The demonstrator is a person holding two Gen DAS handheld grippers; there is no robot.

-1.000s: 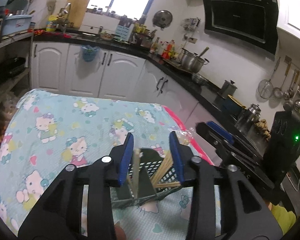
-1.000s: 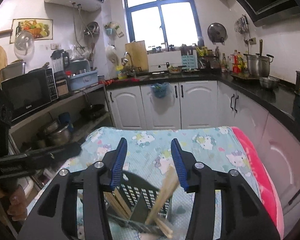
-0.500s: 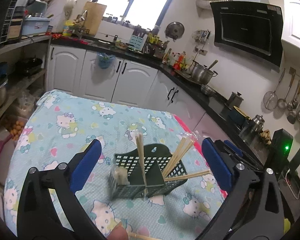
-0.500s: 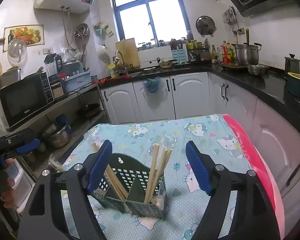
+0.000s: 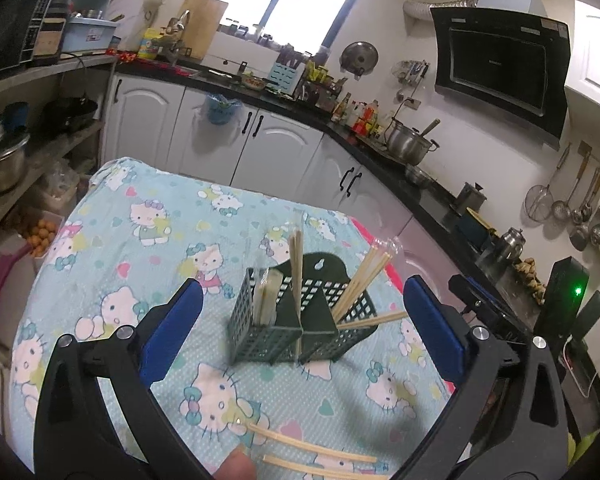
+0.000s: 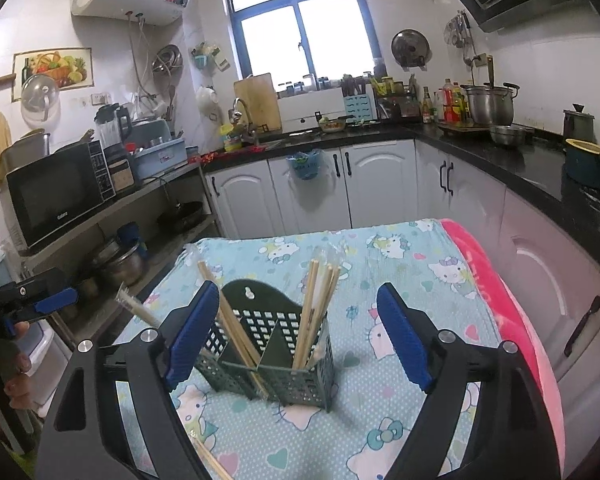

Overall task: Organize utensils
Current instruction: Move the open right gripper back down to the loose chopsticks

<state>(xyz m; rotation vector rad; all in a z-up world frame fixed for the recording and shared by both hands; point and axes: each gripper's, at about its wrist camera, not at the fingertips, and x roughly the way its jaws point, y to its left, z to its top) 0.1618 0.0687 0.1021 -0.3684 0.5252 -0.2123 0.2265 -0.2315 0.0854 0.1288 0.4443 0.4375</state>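
Observation:
A dark green perforated utensil holder stands on the Hello Kitty tablecloth; it also shows in the right wrist view. Wooden chopsticks lean in its compartments, seen also in the right wrist view. Loose chopsticks lie on the cloth near the front edge. My left gripper is open and empty, drawn back from the holder. My right gripper is open and empty, with the holder between its blue pads. The other gripper shows at the right and at the left.
White cabinets and a black counter ring the table. A pot stands on the counter. A shelf with a microwave is to the left. A pink cloth edge marks the table's right side.
Both grippers have opened wide and pulled back from the holder. The chopsticks they held now stand in the holder's compartments.

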